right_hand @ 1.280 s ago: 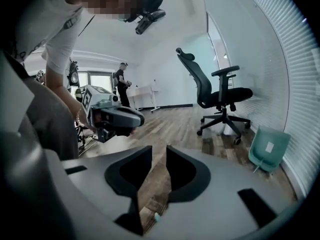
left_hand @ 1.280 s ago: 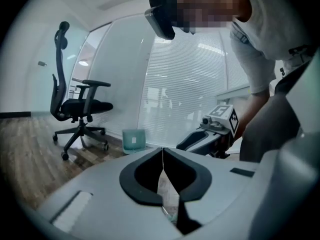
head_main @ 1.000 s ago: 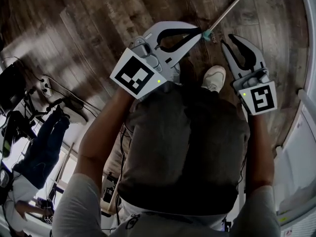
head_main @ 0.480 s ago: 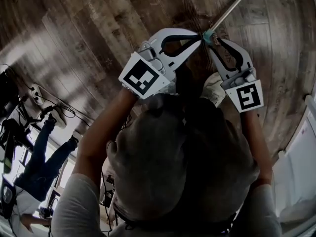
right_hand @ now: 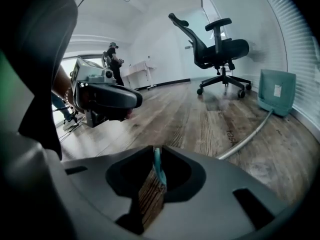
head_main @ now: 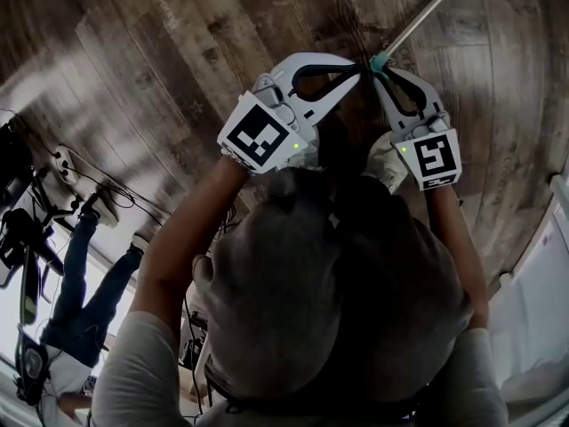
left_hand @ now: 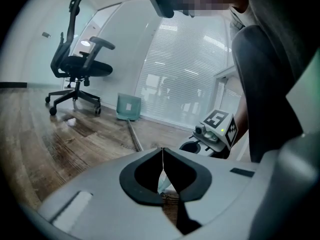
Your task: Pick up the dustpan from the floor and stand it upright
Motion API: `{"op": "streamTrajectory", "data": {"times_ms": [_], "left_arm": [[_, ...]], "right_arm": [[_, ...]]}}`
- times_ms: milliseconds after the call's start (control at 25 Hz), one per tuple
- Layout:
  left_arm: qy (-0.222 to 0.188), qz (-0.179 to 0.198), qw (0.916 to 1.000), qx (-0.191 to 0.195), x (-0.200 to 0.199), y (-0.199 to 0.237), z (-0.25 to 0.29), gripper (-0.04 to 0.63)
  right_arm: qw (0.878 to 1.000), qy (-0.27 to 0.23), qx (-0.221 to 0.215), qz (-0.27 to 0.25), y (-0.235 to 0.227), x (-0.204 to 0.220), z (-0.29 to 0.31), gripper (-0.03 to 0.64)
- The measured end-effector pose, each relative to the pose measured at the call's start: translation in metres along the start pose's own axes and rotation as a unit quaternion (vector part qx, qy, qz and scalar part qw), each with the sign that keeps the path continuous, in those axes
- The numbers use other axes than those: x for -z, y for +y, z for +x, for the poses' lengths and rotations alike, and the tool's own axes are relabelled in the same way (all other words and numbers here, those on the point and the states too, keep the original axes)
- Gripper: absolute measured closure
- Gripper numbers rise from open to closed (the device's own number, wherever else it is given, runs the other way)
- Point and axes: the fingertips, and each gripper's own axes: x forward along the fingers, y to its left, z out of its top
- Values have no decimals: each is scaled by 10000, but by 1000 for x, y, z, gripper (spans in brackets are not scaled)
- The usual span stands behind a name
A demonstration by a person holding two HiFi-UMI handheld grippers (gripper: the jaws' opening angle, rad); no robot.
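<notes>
The teal dustpan (left_hand: 129,107) (right_hand: 276,91) lies on the wood floor by the window blinds. Its long metal handle (head_main: 425,12) (right_hand: 247,139) runs toward me and ends in a teal tip (head_main: 380,61). My right gripper (head_main: 381,72) (right_hand: 156,156) is shut on that teal tip, which shows as a thin strip between its jaws. My left gripper (head_main: 358,68) (left_hand: 162,151) is shut, jaw tips touching, right beside the same handle end; I see nothing held in it.
A black office chair (left_hand: 80,66) (right_hand: 220,49) stands on the floor beyond the dustpan. My white shoe (head_main: 384,154) is just under the grippers. A person (right_hand: 114,59) stands by a table at the far wall. Cables and gear lie at the left (head_main: 76,163).
My right gripper has swung left from beside the handle onto its teal end and closed there. The left gripper has shifted slightly right, still shut. I have bent lower.
</notes>
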Motion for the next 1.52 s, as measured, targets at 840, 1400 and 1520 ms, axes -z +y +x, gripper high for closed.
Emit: {"op": "streamTrajectory", "data": {"times_ms": [840, 1400, 1520], "left_arm": [[-53, -79, 9999, -89, -117, -6, -63, 591], [-91, -34, 10000, 3, -242, -25, -87, 591], [-101, -42, 9999, 7, -267, -28, -94, 591]], "right_arm": [[9973, -486, 149, 527, 10, -159, -84, 568], [9947, -749, 9, 702, 13, -282, -150, 566], [9942, -755, -43, 760, 16, -305, -161, 565]]}}
